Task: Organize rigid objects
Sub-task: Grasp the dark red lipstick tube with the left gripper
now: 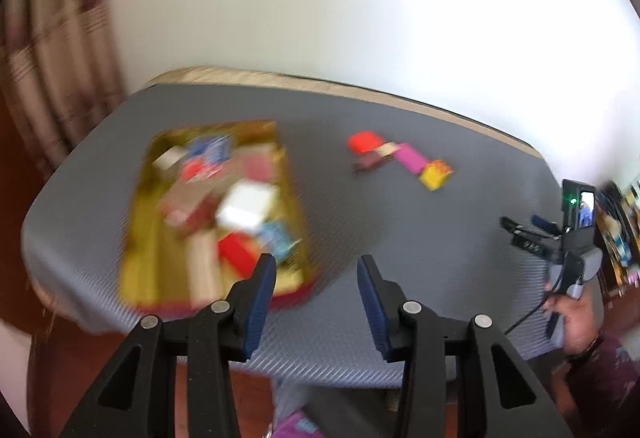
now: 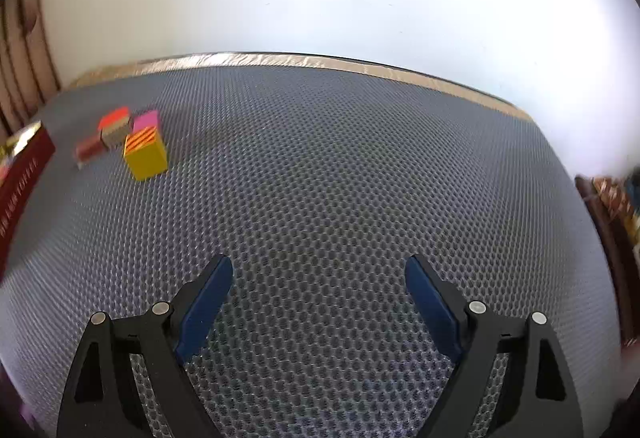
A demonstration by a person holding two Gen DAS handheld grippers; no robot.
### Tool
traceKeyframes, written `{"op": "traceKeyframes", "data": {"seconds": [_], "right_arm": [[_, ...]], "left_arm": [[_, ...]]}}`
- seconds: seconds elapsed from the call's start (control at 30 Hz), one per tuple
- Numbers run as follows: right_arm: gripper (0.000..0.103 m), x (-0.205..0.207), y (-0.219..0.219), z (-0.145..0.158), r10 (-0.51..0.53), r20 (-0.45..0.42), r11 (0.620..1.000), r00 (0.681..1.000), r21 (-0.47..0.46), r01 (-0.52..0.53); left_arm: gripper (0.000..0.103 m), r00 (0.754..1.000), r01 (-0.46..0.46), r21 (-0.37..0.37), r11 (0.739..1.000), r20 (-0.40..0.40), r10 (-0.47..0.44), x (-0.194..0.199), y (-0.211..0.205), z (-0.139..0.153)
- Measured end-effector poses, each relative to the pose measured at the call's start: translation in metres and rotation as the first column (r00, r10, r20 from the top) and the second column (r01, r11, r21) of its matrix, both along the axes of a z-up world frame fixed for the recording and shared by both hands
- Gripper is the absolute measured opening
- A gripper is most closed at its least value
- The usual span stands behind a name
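Both grippers empty: left gripper [image 1: 316,270] jaws moderately apart, right gripper [image 2: 319,274] jaws wide. Blocks [image 2: 132,142] clustered near the desk's [image 2: 340,178] far-left edge, beside the box [image 1: 152,238]. Yellow block [image 2: 146,154] likely light, stiff, smooth; grip its flat opposite sides.

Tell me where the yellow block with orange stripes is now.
In the right wrist view, the yellow block stands on the grey mat, far left, nearest of the small cluster, beside the pink block.
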State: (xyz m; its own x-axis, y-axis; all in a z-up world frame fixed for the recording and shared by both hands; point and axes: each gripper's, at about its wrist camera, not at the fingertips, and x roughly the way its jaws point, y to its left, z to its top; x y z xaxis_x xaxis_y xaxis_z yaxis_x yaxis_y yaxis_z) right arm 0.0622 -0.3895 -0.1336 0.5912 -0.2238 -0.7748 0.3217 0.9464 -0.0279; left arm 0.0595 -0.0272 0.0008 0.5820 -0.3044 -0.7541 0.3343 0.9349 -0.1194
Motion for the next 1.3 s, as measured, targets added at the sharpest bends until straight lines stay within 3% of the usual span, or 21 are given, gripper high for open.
{"op": "traceKeyframes", "data": {"seconds": [0.13, 0.2, 0.27, 0.4, 0.57, 0.83, 1.07, 1.2, 1.3], "right_arm": [[0.09, -0.004, -0.007, 0.002, -0.003, 0.031, 0.999, 1.0, 0.033, 0.002], [0.094, -0.007, -0.008, 0.004, 0.005, 0.048, 0.999, 0.999, 0.043, -0.007], [0.094, -0.008, -0.01, 0.003, 0.015, 0.052, 0.998, 0.999, 0.061, -0.019], [0.094, -0.01, -0.009, 0.002, 0.03, 0.056, 0.994, 0.998, 0.107, -0.036], [0.094, -0.007, -0.006, 0.001, 0.052, 0.073, 0.988, 0.996, 0.141, -0.062], [0.094, -0.002, -0.005, -0.002, 0.08, 0.063, 0.982, 0.995, 0.167, -0.089], [0.095, 0.006, 0.0, -0.006, 0.096, 0.053, 0.978, 0.994, 0.182, -0.104], [0.095, 0.007, 0.0, -0.007, 0.098, 0.048, 0.977, 0.994, 0.185, -0.105], [0.095, 0.013, 0.002, -0.009, 0.102, 0.042, 0.976, 0.994, 0.189, -0.108]], "left_arm": [[0.043, 0.993, 0.119, 0.008, 0.993, 0.001, -0.119, 0.048, -0.05, 0.004], [0.043, 0.987, 0.159, 0.092, 0.983, 0.01, -0.161, 0.077, -0.079, -0.003], [0.043, 0.98, 0.192, 0.169, 0.967, 0.011, -0.197, 0.104, -0.105, -0.014], [0.043, 0.968, 0.252, 0.195, 0.948, -0.055, -0.245, 0.142, -0.134, -0.04], [0.043, 0.952, 0.305, 0.282, 0.91, -0.111, -0.285, 0.166, -0.161, -0.075], [0.043, 0.933, 0.351, 0.267, 0.897, -0.18, -0.312, 0.188, -0.172, -0.099], [0.043, 0.941, 0.326, 0.259, 0.909, -0.183, -0.285, 0.208, -0.172, -0.105], [0.02, 0.938, 0.315, 0.235, 0.92, -0.224, -0.264, 0.213, -0.17, -0.115], [0.02, 0.934, 0.311, 0.209, 0.927, -0.246, -0.258, 0.212, -0.168, -0.119]]}}
